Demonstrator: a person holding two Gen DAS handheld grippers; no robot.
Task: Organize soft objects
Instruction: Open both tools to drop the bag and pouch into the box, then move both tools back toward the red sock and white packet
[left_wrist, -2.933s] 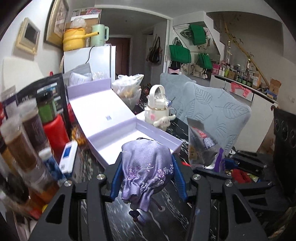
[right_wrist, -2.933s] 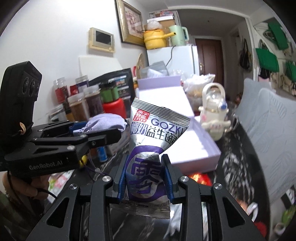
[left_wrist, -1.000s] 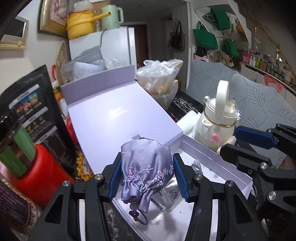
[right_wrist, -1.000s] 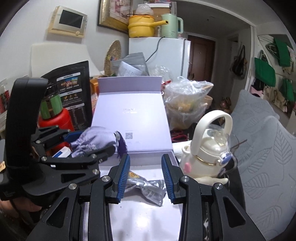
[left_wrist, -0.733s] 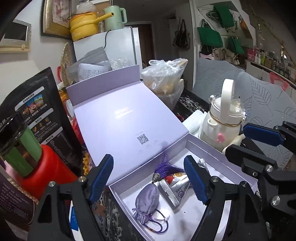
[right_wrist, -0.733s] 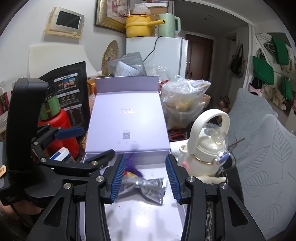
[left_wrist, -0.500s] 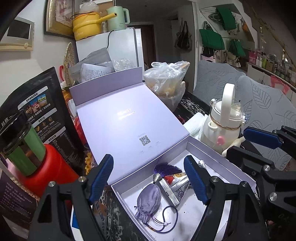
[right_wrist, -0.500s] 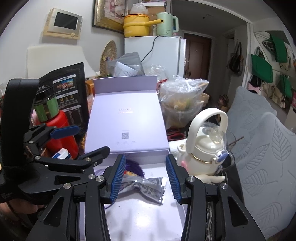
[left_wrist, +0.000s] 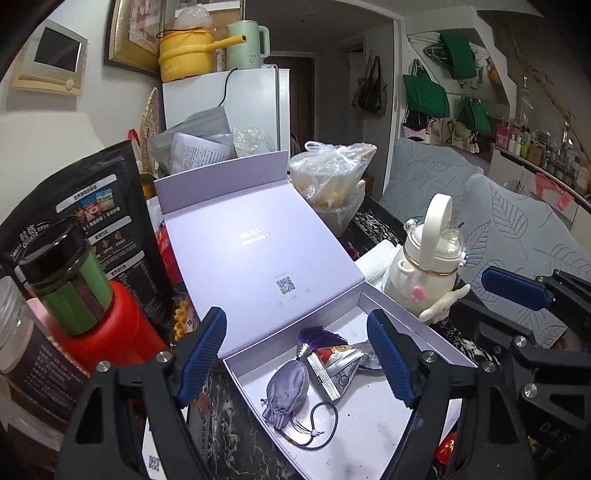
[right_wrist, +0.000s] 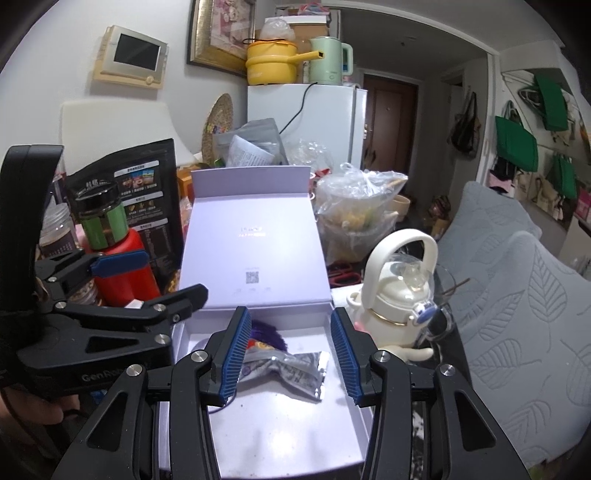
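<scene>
**Both soft items released into the gift box**

Both claws have let go since the earlier frames: the purple drawstring pouch (left_wrist: 288, 384) that the left claw (left_wrist: 295, 358) carried and the silver snack packet (right_wrist: 291, 365) that the right claw (right_wrist: 291, 347) carried now lie inside the lavender gift box (left_wrist: 413, 332).

1. Worktop (left_wrist: 221, 410): dark marbled surface, crowded. Box sits in the middle of it, so it is the only free container within reach.
2. Gift box: hinged lid (left_wrist: 255, 247) leans back open, leaving the tray clear for loading from above.
3. White kettle-shaped bottle (left_wrist: 428, 262): stands just beside the box's right wall. Red jar (left_wrist: 103, 332) with a green-banded jar on top stands left of the box.
4. Left claw: jaws wide apart, nothing between the pads, hovering above the tray's near-left part.
5. Right claw: jaws parted, empty, positioned above the packet without touching it.
6. Snack packet: lies flat in the tray's far part, touching the pouch's tassel (left_wrist: 321, 338).
7. Pouch: rests left of the packet, cord trailing toward the near edge.

Judgement: both items appear stowed; lid closure likely remains.
</scene>
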